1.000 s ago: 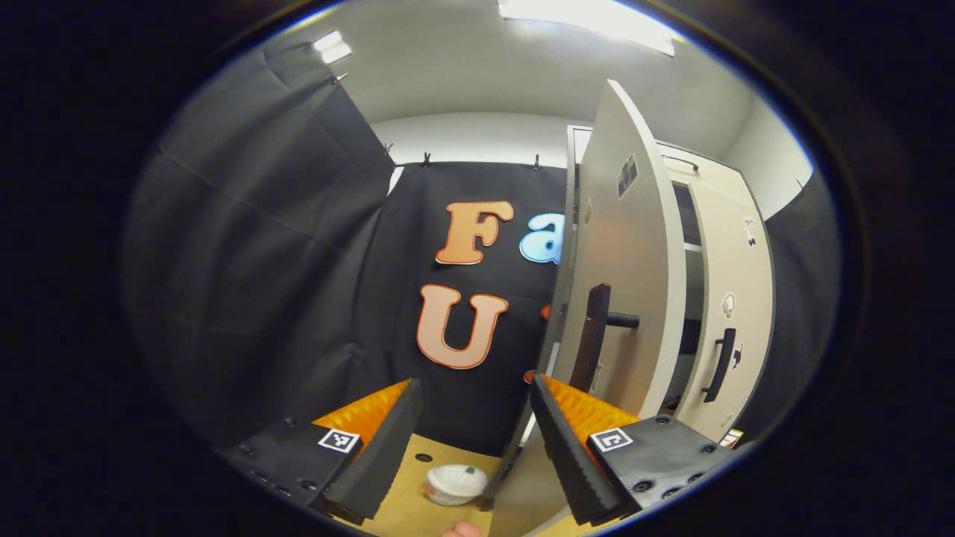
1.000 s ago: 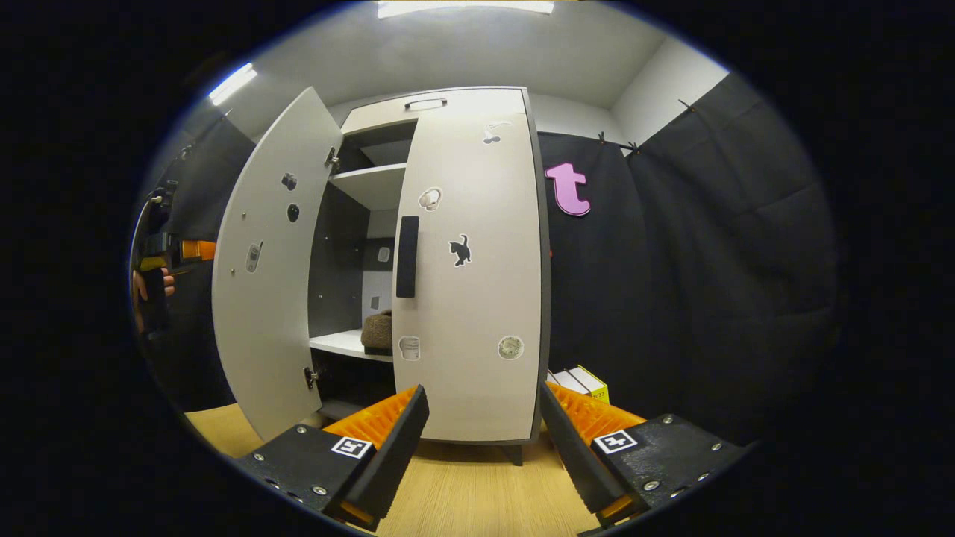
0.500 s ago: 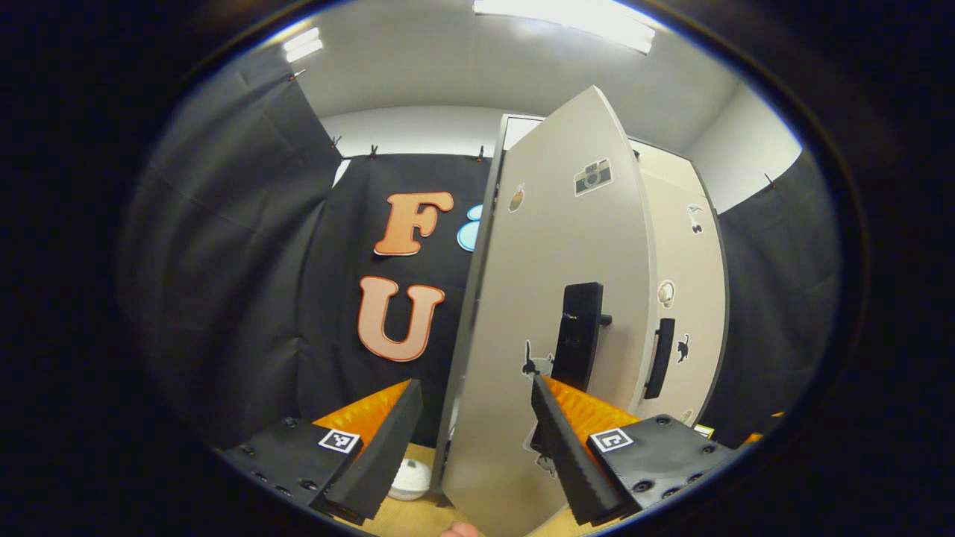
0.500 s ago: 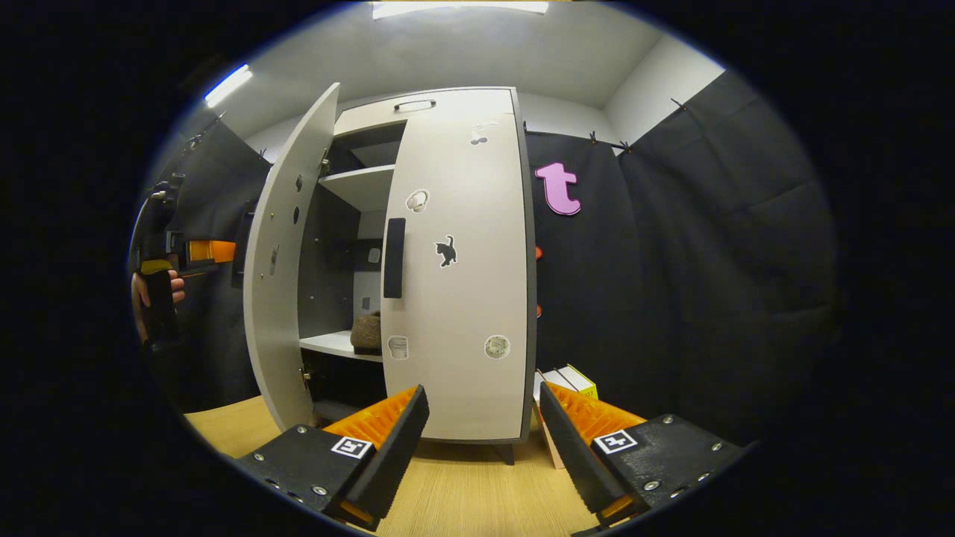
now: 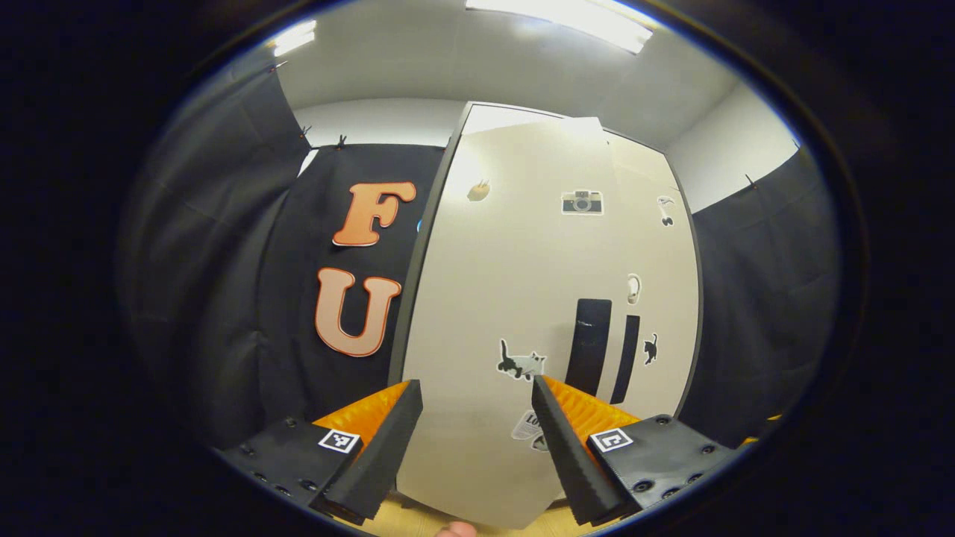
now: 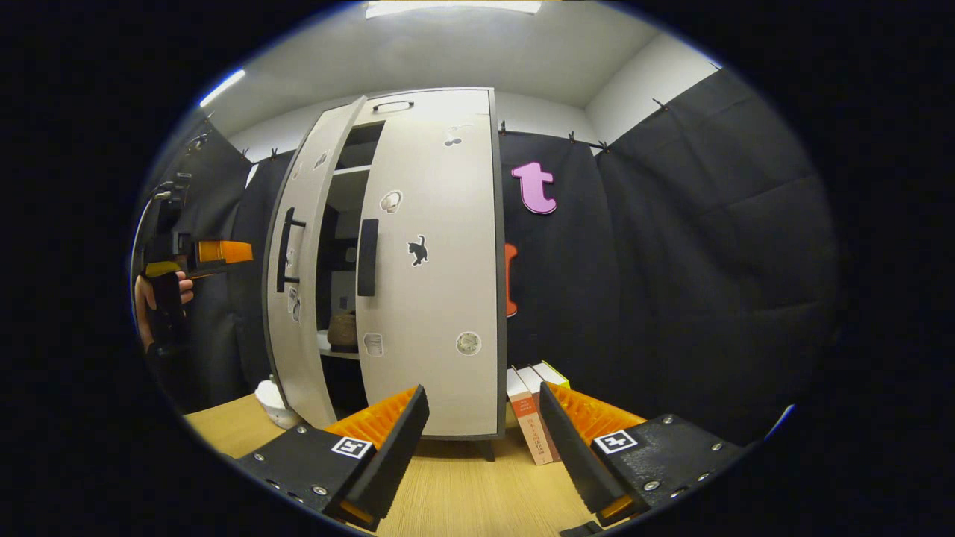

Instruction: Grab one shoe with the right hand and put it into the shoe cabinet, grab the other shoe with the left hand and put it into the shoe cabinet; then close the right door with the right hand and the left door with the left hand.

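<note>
My left gripper is spread wide and holds nothing, directly facing the left door of the shoe cabinet. In the right gripper view that door stands slightly ajar, with one shoe visible on a shelf through the gap. My right gripper is likewise wide and empty, well apart from the closed right door.

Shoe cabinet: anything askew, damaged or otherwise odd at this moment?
Nothing damaged or spilled. The shoe cabinet's left door is ajar, a dark gap beside the shut right door, with a shoe on the shelf inside. That fits closing under way.
</note>
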Demonstrator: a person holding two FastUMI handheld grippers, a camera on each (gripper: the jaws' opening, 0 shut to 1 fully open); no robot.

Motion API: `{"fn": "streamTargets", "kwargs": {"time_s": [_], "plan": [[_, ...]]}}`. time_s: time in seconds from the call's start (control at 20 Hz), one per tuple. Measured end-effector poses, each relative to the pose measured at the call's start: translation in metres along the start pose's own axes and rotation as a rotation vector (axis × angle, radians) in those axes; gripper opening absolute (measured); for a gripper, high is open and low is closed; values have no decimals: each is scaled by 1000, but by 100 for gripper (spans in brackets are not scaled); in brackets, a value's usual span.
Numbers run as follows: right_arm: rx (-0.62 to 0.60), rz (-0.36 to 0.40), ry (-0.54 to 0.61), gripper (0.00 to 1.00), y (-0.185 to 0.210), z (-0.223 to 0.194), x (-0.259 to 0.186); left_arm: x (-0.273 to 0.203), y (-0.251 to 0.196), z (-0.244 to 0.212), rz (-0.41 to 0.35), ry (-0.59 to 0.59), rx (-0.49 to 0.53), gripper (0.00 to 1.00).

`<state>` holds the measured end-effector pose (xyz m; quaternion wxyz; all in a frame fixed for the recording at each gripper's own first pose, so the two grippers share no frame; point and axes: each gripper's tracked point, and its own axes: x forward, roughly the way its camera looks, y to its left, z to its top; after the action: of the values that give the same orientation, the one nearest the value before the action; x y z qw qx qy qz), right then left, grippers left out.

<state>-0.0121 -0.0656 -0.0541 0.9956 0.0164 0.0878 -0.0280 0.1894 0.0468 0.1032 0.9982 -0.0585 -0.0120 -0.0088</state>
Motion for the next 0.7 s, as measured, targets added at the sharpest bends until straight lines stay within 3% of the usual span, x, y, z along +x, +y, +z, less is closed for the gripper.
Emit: {"fn": "streamTargets", "kwargs": {"time_s": [0.15, 0.2, 0.7], "plan": [[3, -14, 0, 92, -6, 1, -1, 14, -19, -13, -45, 29, -11, 94], [0, -18, -1, 92, -8, 1, -1, 20, -22, -17, -51, 37, -13, 99], [6, -70, 7, 92, -26, -3, 3, 81, -53, -44, -86, 99, 1, 96]]}}
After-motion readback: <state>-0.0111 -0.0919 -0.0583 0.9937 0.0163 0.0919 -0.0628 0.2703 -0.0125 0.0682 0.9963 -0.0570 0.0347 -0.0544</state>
